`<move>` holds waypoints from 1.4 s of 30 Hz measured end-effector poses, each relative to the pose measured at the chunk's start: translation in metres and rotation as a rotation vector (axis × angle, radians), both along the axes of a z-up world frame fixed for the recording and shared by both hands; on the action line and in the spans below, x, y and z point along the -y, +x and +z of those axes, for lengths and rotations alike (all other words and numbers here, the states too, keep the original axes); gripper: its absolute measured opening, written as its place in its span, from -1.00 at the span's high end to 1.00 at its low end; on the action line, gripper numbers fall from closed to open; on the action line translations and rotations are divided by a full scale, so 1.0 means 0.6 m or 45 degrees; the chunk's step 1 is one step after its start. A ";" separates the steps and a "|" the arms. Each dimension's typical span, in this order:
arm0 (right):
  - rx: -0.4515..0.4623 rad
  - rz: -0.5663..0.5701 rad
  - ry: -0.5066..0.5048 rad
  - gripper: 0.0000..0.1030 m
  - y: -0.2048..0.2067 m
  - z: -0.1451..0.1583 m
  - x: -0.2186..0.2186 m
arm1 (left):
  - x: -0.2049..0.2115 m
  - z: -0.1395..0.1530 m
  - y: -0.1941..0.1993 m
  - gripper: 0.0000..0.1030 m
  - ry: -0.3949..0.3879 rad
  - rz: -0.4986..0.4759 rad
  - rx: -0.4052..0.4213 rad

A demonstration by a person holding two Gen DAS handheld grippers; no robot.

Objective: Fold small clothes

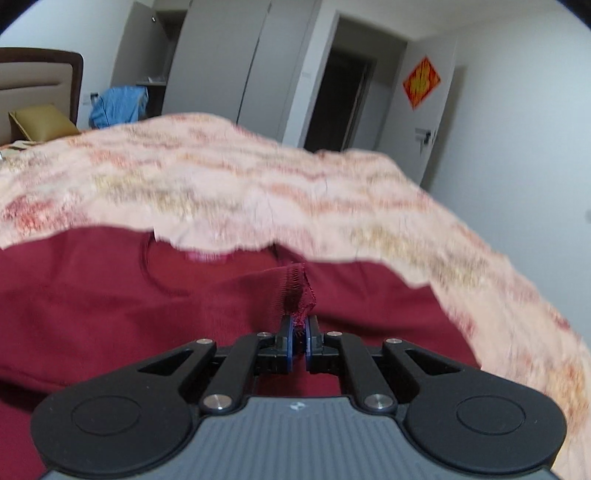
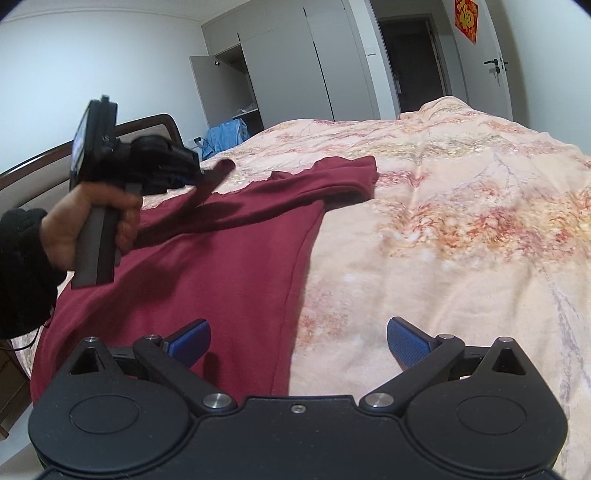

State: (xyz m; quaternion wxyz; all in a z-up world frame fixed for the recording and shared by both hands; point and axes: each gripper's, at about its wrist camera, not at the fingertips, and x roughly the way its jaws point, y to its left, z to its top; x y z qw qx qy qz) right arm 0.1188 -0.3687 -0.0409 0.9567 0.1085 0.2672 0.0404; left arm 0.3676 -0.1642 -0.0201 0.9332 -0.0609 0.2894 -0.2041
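Observation:
A dark red shirt [image 2: 221, 266] lies spread on the bed's floral quilt [image 2: 443, 221]. In the left wrist view my left gripper [image 1: 300, 328] is shut on a stitched hem edge of the red shirt [image 1: 110, 295] and holds it lifted above the rest of the garment. The same left gripper [image 2: 199, 173] shows in the right wrist view, held in a hand at the left, with a sleeve pulled up from it. My right gripper [image 2: 299, 343] is open and empty, hovering over the shirt's right side edge, one finger over cloth and one over quilt.
The quilt [image 1: 258, 177] covers the whole bed. A wooden headboard [image 2: 147, 125] stands at the far left. A blue garment [image 2: 225, 134] sits by an open grey wardrobe [image 2: 258, 74]. A dark doorway [image 2: 413, 62] and a door with a red decoration [image 2: 466, 18] are behind.

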 end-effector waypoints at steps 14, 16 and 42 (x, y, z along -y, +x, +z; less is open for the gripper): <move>0.046 -0.025 -0.013 -0.98 0.025 0.017 -0.006 | -0.093 0.055 -0.073 -0.73 -0.022 -0.048 0.036; 0.072 -0.015 -0.019 -0.98 0.036 0.027 -0.009 | -0.129 0.060 -0.091 -0.78 0.035 0.000 0.072; -0.073 0.211 0.102 0.35 0.464 0.044 -0.140 | -0.381 -0.010 -0.027 -0.74 0.363 0.469 0.134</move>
